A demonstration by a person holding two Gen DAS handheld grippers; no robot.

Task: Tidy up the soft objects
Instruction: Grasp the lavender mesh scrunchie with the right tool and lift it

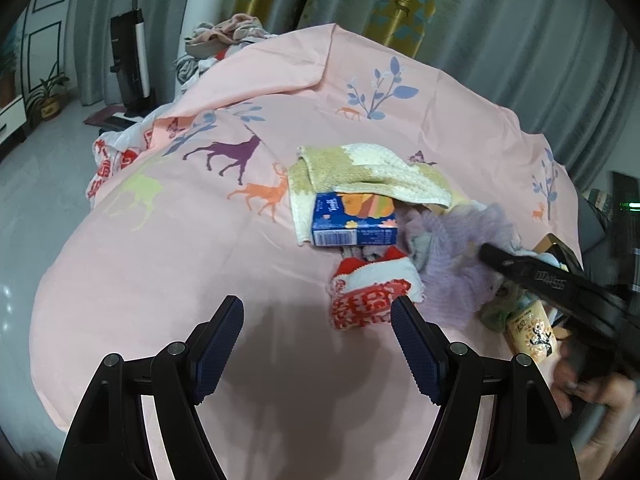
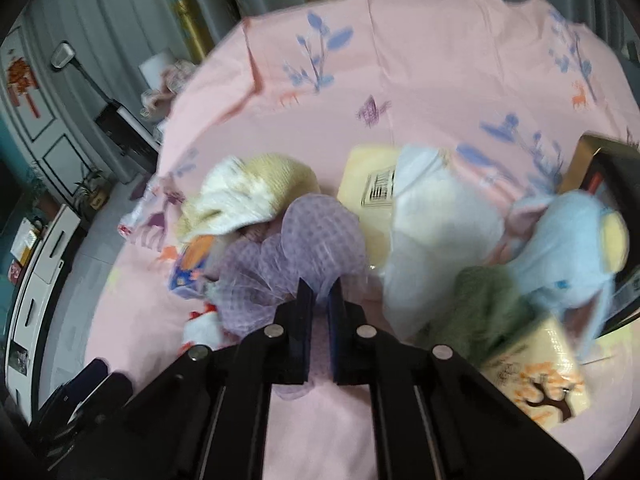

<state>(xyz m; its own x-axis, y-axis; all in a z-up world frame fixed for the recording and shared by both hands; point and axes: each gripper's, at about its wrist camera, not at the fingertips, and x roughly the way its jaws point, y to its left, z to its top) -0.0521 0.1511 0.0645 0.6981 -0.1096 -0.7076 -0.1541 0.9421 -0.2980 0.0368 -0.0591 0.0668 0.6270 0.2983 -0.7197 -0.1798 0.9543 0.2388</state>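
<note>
Since everything is piled on the pink sheet (image 1: 168, 264), which covers the whole surface, sorting starts from that heap. Biggest item is the yellow-white towel (image 1: 360, 176), draped over the blue box (image 1: 354, 220), so the box is half buried. Purple mesh (image 2: 316, 236) lies in front of it, between the towel and a white cloth (image 2: 436, 236). My right gripper (image 2: 320, 300) is clamped on the mesh edge, jaws nearly together with thin netting between them; my guess is it gets pulled clear first because it sits on top. Red-white cloth (image 1: 372, 296) lies just ahead of my left gripper (image 1: 318, 320), jaws apart, nothing between them. Dark box (image 2: 612, 184) at far right looks open; contents hidden behind the blue plush (image 2: 560, 240).
</note>
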